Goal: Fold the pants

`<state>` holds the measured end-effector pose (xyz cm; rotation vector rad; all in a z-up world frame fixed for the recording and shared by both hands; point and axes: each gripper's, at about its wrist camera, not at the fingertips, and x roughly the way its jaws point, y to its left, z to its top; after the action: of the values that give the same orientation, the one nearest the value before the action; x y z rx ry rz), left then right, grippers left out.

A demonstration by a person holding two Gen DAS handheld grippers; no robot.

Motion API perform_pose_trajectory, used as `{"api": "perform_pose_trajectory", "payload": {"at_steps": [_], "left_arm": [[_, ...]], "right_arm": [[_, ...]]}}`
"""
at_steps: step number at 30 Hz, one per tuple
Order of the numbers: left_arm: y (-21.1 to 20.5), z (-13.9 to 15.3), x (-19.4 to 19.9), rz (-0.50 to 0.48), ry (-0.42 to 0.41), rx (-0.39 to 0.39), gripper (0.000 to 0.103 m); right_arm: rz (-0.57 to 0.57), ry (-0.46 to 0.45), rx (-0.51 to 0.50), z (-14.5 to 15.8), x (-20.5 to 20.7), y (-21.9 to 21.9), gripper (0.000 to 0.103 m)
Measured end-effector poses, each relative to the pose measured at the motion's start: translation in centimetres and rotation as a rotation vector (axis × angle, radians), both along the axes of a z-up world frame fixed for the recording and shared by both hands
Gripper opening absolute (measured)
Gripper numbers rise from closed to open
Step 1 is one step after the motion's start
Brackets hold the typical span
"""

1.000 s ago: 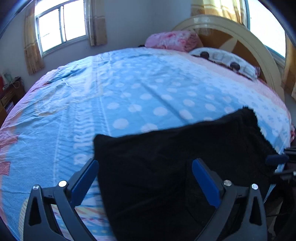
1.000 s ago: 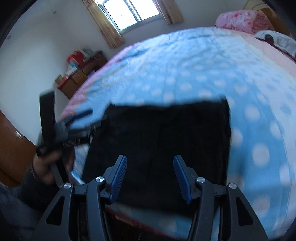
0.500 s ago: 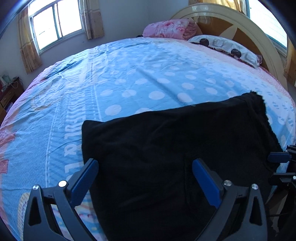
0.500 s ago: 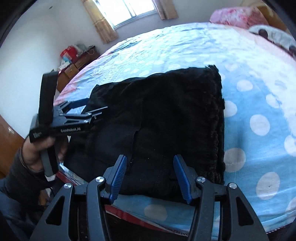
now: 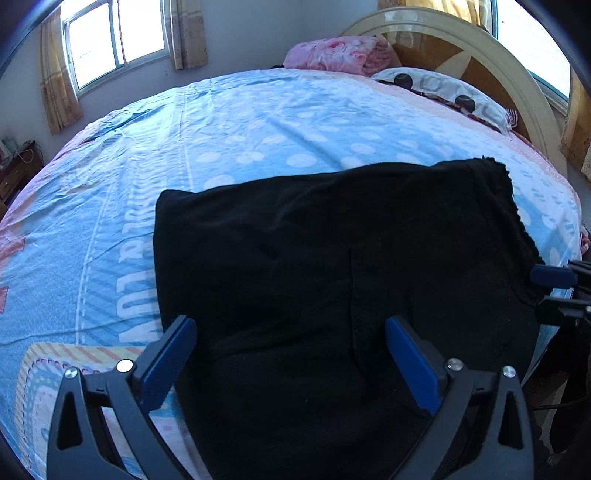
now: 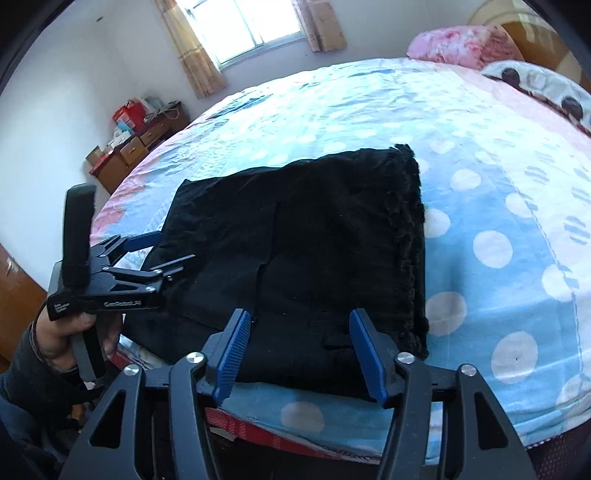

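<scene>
The black pants (image 5: 325, 258) lie folded into a flat, roughly square stack on the blue dotted bedsheet (image 5: 258, 122), near the bed's front edge. They also show in the right wrist view (image 6: 314, 240), with the frilly hem on the right. My left gripper (image 5: 290, 354) is open and empty, hovering over the stack's near left part; it shows from the side in the right wrist view (image 6: 173, 249). My right gripper (image 6: 301, 350) is open and empty, just above the stack's near edge.
A pink quilt (image 5: 332, 55) and a spotted pillow (image 5: 443, 88) lie at the wooden headboard (image 5: 480, 55). A wooden dresser (image 6: 136, 147) with boxes stands by the far wall under the window (image 6: 243, 26). The bed's front edge (image 6: 332, 435) drops off just below my right gripper.
Both grippers pulled back and rose from the pants. The stack now lies flat and still on the sheet, further from both cameras.
</scene>
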<state>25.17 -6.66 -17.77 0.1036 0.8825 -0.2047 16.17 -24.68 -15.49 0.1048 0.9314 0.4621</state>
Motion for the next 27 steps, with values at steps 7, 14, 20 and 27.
{"api": "perform_pose_trajectory", "payload": {"at_steps": [7,14,20,27], "left_arm": [[0.6,1.1,-1.5,-0.004,-0.004,-0.024,0.103],[2.7,1.9,-2.8,0.029,-0.024,-0.077,0.103],[4.1,0.6,-2.4,0.059,0.014,-0.094,0.103],[4.3,-0.9,-1.9,0.047,0.052,-0.154,0.103]], "right_arm": [[-0.023,-0.014,-0.001,1.3,-0.4,-0.2,0.061],[-0.079,-0.071,-0.031,2.8,-0.1,-1.5,0.062],[-0.151,-0.015,0.010,1.8,1.3,-3.6,0.062],[-0.186,0.017,0.015,0.8,2.4,-4.8,0.062]]}}
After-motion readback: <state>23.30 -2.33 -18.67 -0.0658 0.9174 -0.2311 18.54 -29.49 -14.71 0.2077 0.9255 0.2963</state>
